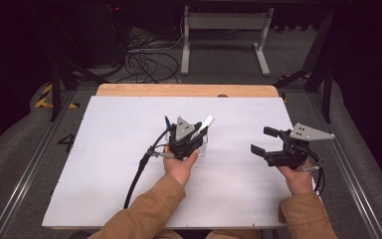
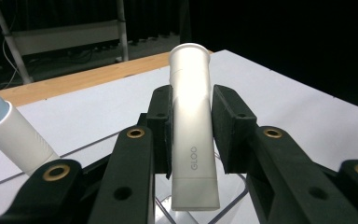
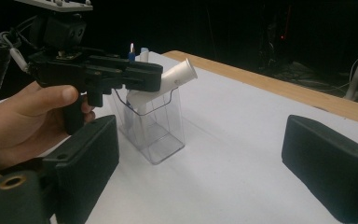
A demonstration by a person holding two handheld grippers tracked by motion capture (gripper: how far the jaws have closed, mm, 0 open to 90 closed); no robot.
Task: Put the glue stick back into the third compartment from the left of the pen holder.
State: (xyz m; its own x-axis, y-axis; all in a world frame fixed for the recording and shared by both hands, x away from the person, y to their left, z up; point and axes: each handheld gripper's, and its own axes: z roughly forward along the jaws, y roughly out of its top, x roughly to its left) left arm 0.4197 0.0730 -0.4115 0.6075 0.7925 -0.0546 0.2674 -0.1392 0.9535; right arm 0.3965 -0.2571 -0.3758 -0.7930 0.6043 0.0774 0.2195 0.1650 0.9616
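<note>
A white tube marked GLOO [image 2: 193, 126] slants up out of a clear plastic container [image 3: 154, 126], and my left gripper [image 2: 192, 100] is shut on its middle. From above, the left gripper [image 1: 199, 130] sits at the centre of the white board with the tube's end [image 1: 207, 121] poking out toward the far right. In the right gripper view the tube [image 3: 179, 74] leans right over the container's rim. My right gripper [image 1: 263, 141] hovers open at the board's right side, nothing between its pads [image 3: 88, 158].
A second pale tube [image 2: 14, 135] leans in the container to the left of the held one, and a blue-tipped item [image 3: 132, 56] stands behind it. The white board [image 1: 104, 164] lies on a wooden table [image 1: 129, 90]. Cables [image 1: 144, 62] lie on the floor beyond.
</note>
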